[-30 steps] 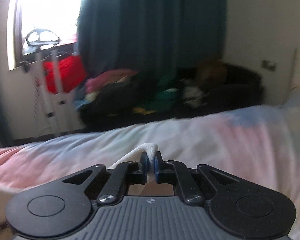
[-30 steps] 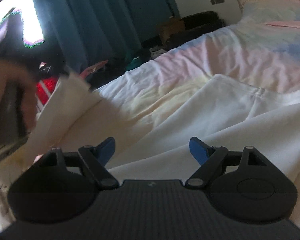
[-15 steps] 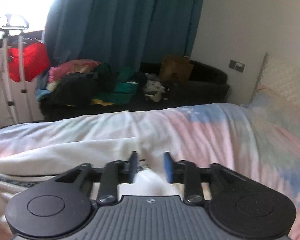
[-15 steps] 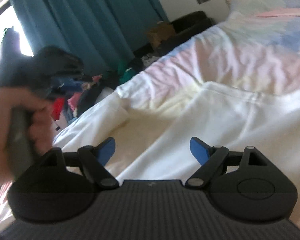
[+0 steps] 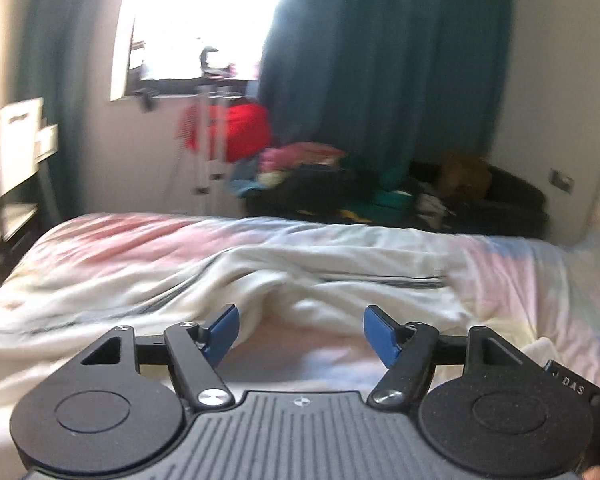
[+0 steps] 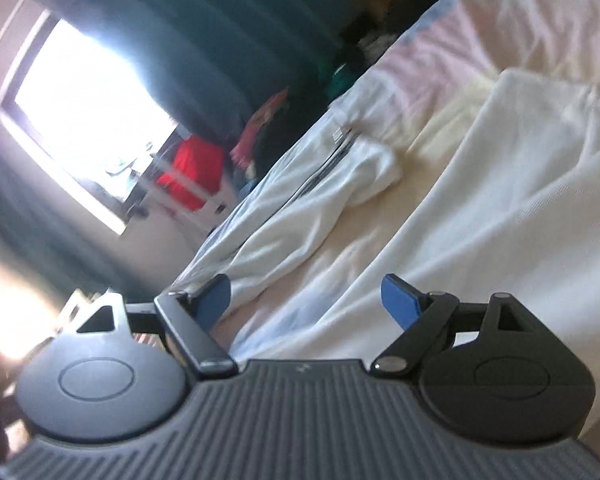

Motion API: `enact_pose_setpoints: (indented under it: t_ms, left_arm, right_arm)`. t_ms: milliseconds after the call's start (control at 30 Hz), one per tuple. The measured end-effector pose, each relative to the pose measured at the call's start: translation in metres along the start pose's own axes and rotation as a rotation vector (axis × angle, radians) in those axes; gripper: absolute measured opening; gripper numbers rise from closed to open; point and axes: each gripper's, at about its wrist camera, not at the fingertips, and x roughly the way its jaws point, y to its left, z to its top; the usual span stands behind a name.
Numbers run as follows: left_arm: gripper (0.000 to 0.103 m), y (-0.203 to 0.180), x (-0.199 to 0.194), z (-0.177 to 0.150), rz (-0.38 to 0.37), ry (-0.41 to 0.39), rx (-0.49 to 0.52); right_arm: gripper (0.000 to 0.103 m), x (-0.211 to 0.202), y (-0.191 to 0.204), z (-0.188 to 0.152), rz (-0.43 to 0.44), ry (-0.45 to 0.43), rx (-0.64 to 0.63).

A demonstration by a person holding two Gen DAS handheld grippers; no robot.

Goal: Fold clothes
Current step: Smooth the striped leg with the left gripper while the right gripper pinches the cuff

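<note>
A white garment with a dark zipper line lies crumpled across the pastel bedspread. My left gripper hangs just above its near folds, jaws opening, with nothing between the blue pads. In the right wrist view the same garment trails away to the left of a broad white cloth spread flat on the bed. My right gripper stands wide open over the near edge of that cloth, holding nothing, and its view is strongly tilted.
Beyond the bed's far edge lies a pile of coloured clothes on a dark couch. A white stand with a red item is below the bright window. Teal curtains hang behind. A chair stands at left.
My left gripper let go of the white cloth fold, opened, and swung back so the window is in view. The right gripper's view has rolled; the person's hand has left it.
</note>
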Motion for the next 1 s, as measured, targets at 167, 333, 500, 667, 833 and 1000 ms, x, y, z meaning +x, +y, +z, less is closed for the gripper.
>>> enact_pose_setpoints:
  t_ms: [167,333,500,667,833,1000]
  left_arm:
    - [0.074,0.041,-0.056,-0.012,0.042,-0.022,-0.066]
    - [0.075,0.058,-0.074,-0.03,0.014,-0.036,-0.073]
    - [0.077,0.081,-0.065,-0.055,-0.04,-0.046,-0.115]
    - [0.077,0.114,-0.04,-0.065,-0.022,-0.037,-0.22]
    - [0.077,0.123,-0.009,-0.064,0.007,-0.033,-0.212]
    - [0.076,0.124,0.028,-0.07,-0.009,0.049,-0.225]
  right_arm:
    - [0.085,0.007,0.02,-0.006,-0.008,0.099,-0.044]
    - [0.085,0.039,0.034,0.012,-0.035,0.089,0.077]
    - [0.085,0.098,0.025,0.021,-0.116,0.062,0.119]
    - [0.076,0.16,-0.002,0.035,-0.206,0.015,0.2]
    - [0.068,0.199,-0.019,0.065,-0.277,-0.117,0.209]
    - [0.007,0.225,-0.015,0.107,-0.385,-0.137,0.186]
